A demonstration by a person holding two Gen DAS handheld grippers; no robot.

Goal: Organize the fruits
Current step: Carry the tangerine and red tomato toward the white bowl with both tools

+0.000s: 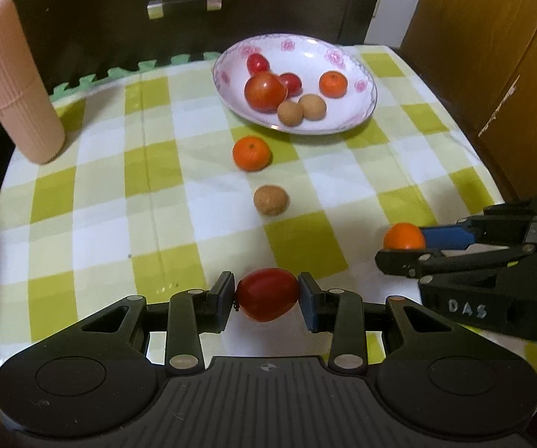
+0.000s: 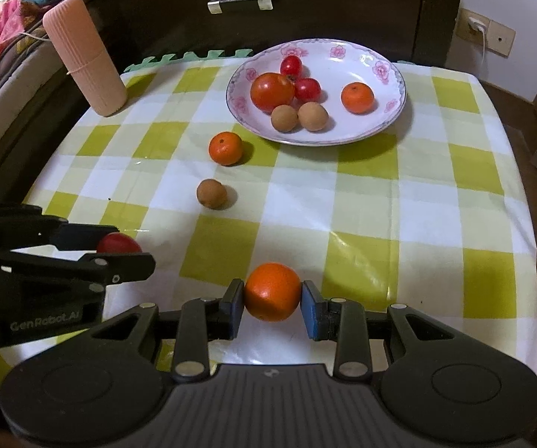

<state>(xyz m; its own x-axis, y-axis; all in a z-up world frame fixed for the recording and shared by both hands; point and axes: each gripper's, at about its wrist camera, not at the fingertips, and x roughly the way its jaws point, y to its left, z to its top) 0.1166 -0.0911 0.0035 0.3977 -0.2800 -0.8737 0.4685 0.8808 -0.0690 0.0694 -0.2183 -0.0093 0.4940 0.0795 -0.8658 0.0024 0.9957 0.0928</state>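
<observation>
1. Left wrist view: the left gripper (image 1: pixel 267 296) sits low over the checked tablecloth (image 1: pixel 119 205), pads clamped on a red tomato (image 1: pixel 267 294). Beyond, the flowered plate (image 1: pixel 362 115) holds tomatoes, a mandarin and two brown fruits.
2. Right wrist view: the right gripper (image 2: pixel 273 300) is level, squeezing an orange mandarin (image 2: pixel 273 292); another mandarin (image 2: pixel 225 148) and a brown fruit (image 2: pixel 211 193) lie loose before the plate.

In the right wrist view the left gripper (image 2: pixel 126 257) hides most of the red cherry tomato (image 2: pixel 117 242) it holds. In the left wrist view the right gripper (image 1: pixel 403 252) covers the lower side of its mandarin (image 1: pixel 403 236), and the picture's edge cuts off its body. The large tomato (image 1: pixel 264 90) partly covers a cherry tomato (image 1: pixel 291 83) on the plate (image 1: pixel 365 112).
</observation>
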